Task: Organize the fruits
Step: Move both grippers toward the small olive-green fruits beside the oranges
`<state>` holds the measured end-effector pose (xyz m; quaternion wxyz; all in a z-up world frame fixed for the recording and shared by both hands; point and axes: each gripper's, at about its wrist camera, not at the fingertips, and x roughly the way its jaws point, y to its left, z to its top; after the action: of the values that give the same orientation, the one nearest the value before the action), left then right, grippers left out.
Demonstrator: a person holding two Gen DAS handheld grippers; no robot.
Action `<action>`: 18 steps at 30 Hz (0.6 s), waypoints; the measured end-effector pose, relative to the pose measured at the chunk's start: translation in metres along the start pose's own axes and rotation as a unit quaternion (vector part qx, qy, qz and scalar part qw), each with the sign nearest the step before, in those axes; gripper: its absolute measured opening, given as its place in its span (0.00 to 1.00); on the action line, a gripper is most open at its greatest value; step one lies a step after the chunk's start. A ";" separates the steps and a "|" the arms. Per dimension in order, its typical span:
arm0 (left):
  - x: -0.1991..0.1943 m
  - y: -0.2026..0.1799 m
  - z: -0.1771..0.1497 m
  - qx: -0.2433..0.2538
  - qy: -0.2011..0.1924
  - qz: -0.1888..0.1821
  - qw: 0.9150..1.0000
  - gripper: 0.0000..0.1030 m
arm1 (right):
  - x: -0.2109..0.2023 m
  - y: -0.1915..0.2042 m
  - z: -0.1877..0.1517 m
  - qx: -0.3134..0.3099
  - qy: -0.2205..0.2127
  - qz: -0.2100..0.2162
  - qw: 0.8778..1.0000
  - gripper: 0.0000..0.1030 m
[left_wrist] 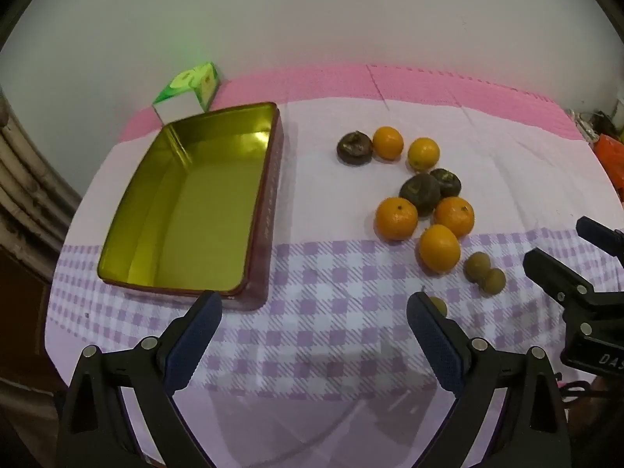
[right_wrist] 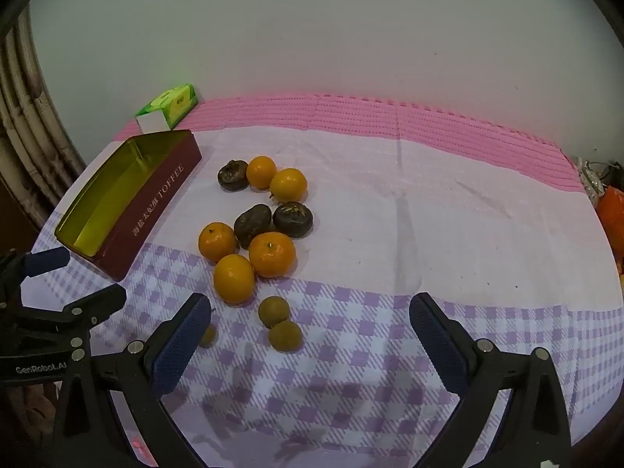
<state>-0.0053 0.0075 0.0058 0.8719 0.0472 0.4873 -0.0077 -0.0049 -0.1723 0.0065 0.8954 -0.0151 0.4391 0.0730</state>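
An open maroon toffee tin point(left_wrist: 269, 210) with an empty gold inside lies at the left; it also shows in the right wrist view point(right_wrist: 156, 206). Several oranges point(left_wrist: 438, 247) point(right_wrist: 234, 277), three dark brown fruits point(left_wrist: 420, 192) point(right_wrist: 252, 224) and three small greenish-brown fruits point(left_wrist: 477, 266) point(right_wrist: 273, 311) lie loose on the cloth to its right. My left gripper point(left_wrist: 314, 314) is open and empty above the cloth near the tin's front corner. My right gripper point(right_wrist: 310, 318) is open and empty, just in front of the small fruits.
A green and white carton point(left_wrist: 191, 91) point(right_wrist: 167, 111) stands behind the tin near the wall. The table carries a lilac checked cloth point(right_wrist: 390, 331) over a pink mat point(right_wrist: 390, 121). Clutter, some of it orange point(right_wrist: 612, 210), sits off the right edge.
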 end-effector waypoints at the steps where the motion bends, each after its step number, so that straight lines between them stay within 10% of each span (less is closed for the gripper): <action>1: -0.001 0.000 0.000 0.001 -0.005 0.001 1.000 0.93 | 0.000 0.000 0.000 -0.001 0.000 0.001 1.000 0.98; 18: 0.006 0.002 -0.004 -0.003 0.006 -0.002 1.000 0.93 | 0.000 0.002 0.001 -0.007 -0.001 0.009 1.000 0.98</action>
<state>-0.0050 0.0102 -0.0009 0.8689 0.0433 0.4930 -0.0076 -0.0042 -0.1699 0.0074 0.8951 -0.0178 0.4375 0.0839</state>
